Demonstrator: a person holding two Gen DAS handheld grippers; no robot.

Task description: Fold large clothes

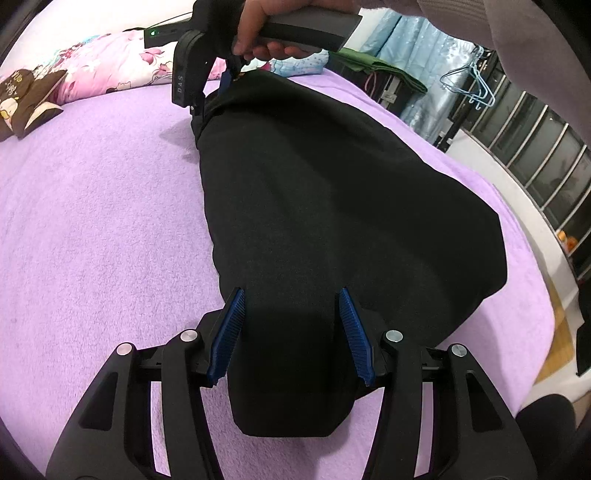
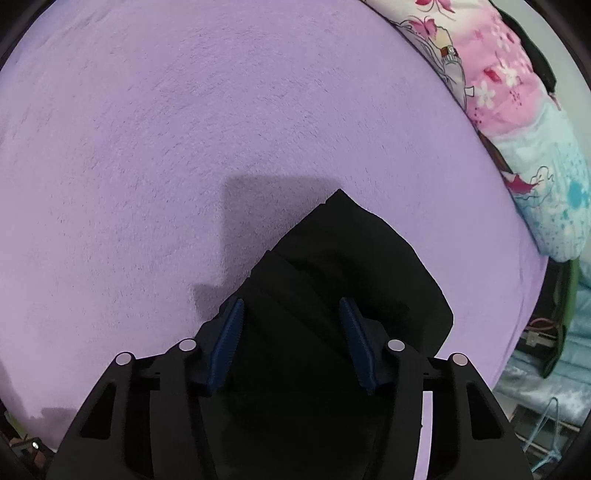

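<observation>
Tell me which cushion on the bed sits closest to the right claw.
The pink floral pillow, just behind the right claw; the brown cushion lies well off to the side.

Far end of the black garment [image 1: 325, 206] hidden behind the right gripper [image 1: 221, 86], person's sleeve [image 1: 517, 33] cut off at upper right, brown toy [image 1: 26, 103] cut off at upper left
</observation>
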